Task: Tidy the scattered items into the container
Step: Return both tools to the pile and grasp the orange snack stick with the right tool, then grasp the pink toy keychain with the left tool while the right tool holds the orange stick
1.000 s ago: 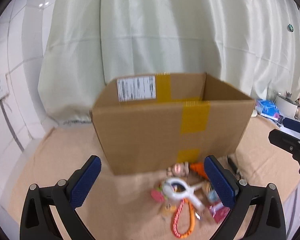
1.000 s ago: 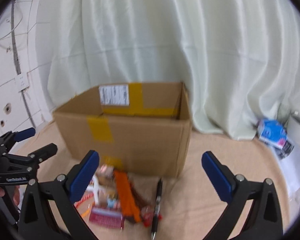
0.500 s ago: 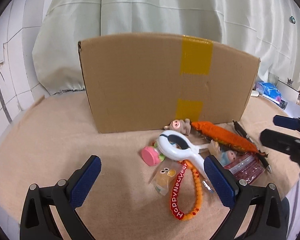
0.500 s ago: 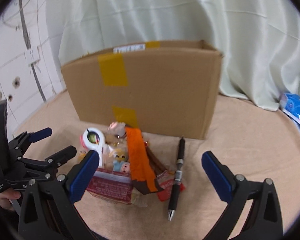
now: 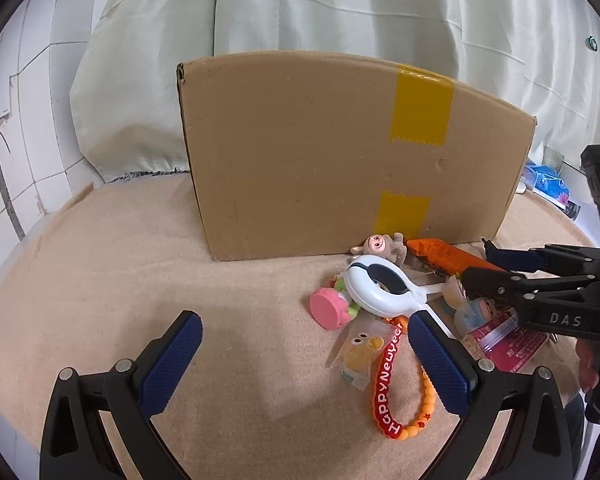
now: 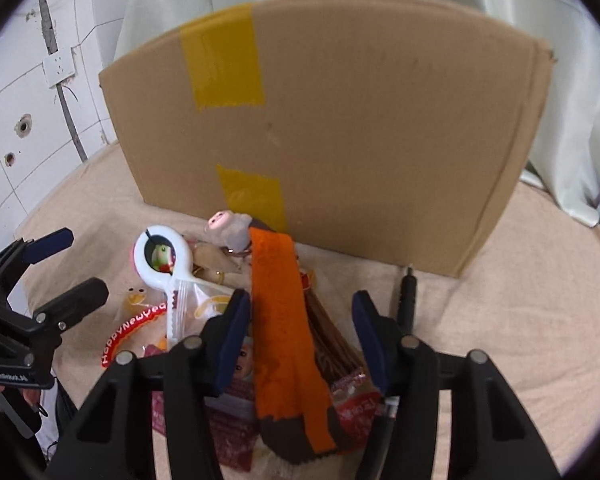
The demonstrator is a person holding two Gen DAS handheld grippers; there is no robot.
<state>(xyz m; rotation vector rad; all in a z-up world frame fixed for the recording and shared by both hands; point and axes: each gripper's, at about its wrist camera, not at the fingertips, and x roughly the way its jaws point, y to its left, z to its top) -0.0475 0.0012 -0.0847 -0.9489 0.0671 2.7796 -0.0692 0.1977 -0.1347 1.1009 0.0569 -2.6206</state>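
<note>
Cardboard box one, orange packet one between closing right gripper, left gripper wide, empty.

My left gripper hangs wide open over bare tan cloth. Just beyond my right finger lie a white clip, a pink stamp and a red strap. The cardboard box stands ahead

Scattered items lie before the box.
</note>
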